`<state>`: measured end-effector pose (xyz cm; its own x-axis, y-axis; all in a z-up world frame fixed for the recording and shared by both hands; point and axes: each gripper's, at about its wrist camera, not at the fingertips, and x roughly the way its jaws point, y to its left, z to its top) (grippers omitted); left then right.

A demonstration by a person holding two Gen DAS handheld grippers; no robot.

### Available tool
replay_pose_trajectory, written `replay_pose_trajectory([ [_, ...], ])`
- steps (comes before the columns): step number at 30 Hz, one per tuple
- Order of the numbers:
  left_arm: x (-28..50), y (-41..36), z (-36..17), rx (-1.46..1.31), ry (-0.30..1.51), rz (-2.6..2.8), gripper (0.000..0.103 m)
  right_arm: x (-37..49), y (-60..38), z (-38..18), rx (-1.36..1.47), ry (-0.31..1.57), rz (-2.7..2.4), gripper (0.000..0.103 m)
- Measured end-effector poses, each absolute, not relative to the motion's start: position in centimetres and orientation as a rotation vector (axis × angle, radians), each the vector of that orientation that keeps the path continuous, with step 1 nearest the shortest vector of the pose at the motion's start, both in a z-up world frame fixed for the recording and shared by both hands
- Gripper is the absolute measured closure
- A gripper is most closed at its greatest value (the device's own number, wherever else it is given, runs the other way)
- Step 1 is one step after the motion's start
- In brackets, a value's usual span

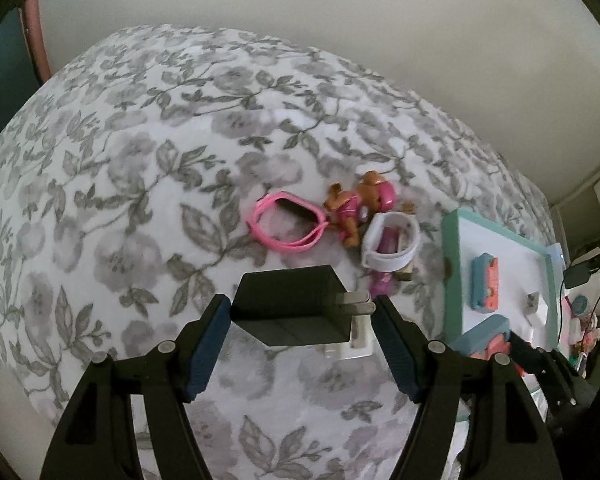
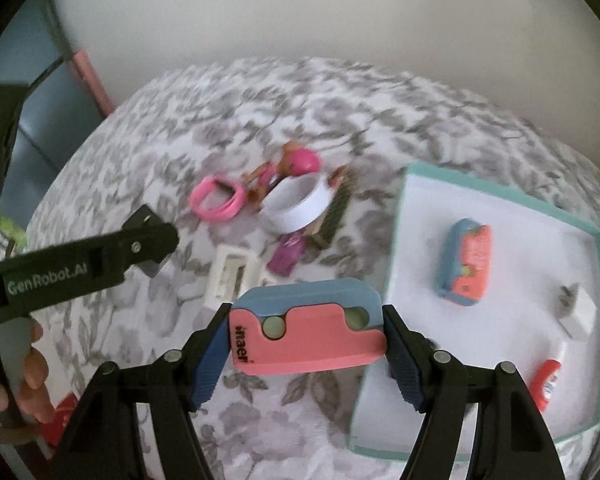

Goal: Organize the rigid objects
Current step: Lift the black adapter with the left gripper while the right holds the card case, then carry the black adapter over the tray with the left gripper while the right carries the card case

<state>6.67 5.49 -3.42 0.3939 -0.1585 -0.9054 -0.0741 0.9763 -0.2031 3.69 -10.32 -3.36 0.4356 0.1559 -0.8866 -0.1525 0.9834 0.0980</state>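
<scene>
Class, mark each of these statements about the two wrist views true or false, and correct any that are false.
1. The left gripper holds a black charger. True.
2. The right gripper is empty. False: it grips a pink and blue case.
3. A matching case lies in the tray. True.
4. The pink band is in the tray. False: it lies on the floral cover.

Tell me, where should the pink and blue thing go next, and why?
Probably a short carry to the right, over the white tray. The right tool grips the pink and blue case above the flowered bedspread, just left of the tray's edge, and a matching case already lies in that tray.
</scene>
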Motion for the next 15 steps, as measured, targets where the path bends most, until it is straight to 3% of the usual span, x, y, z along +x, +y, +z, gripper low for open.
replay_pose_trajectory([
  [15,7.7,-3.4,-1.4,-0.144,1.180,-0.161,0.030,3.0,-18.9,-2.3,0.108,1.130,-0.242,0.029],
])
